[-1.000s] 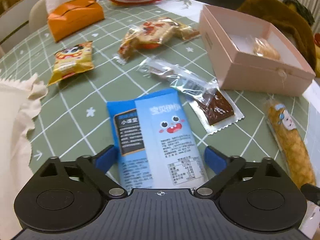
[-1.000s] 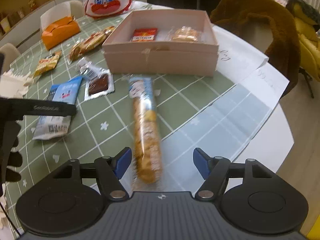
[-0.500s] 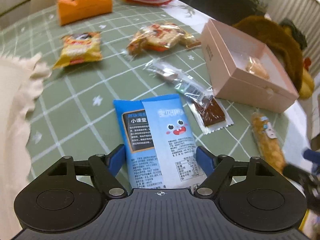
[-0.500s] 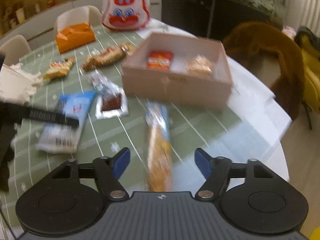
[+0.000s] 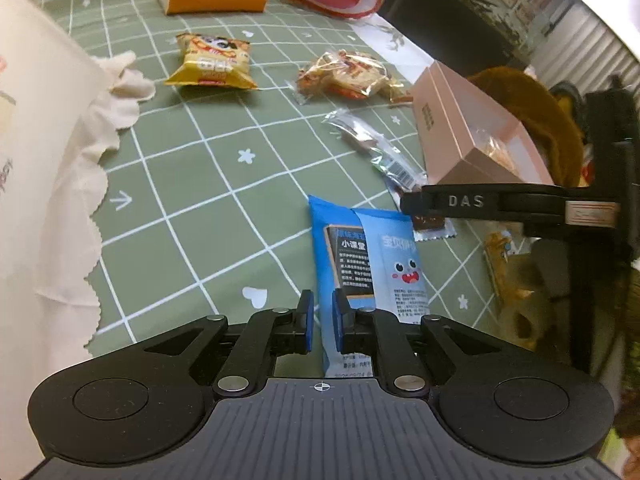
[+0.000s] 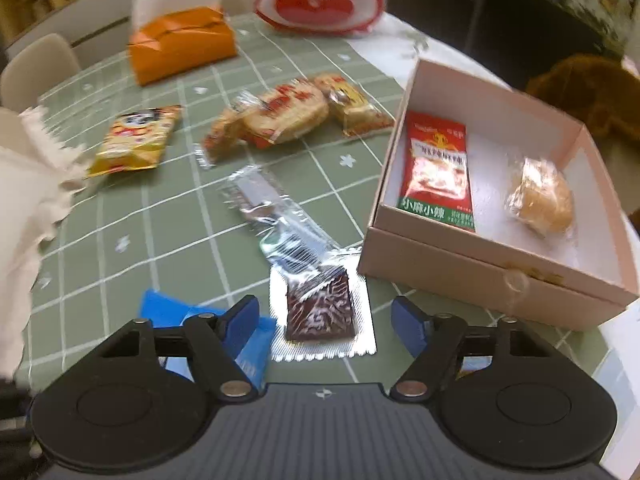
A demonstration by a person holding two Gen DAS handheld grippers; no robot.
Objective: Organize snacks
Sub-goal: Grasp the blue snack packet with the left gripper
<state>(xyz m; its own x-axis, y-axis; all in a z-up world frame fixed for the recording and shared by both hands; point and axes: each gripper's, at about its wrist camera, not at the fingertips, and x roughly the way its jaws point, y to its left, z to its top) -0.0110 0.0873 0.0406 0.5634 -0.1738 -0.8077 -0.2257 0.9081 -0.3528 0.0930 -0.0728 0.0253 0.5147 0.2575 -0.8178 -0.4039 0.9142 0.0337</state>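
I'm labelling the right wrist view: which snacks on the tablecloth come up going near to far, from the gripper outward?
Brown square snack in the silver wrapper → clear wrapper with a barcode → yellow chip bag → cracker packs.

"DAS" is printed on the right gripper's arm (image 5: 472,201).

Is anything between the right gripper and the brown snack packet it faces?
Nothing visible. The right gripper is open with the brown snack packet lying bare between its fingers; the clear wrapper overlaps only its far edge.
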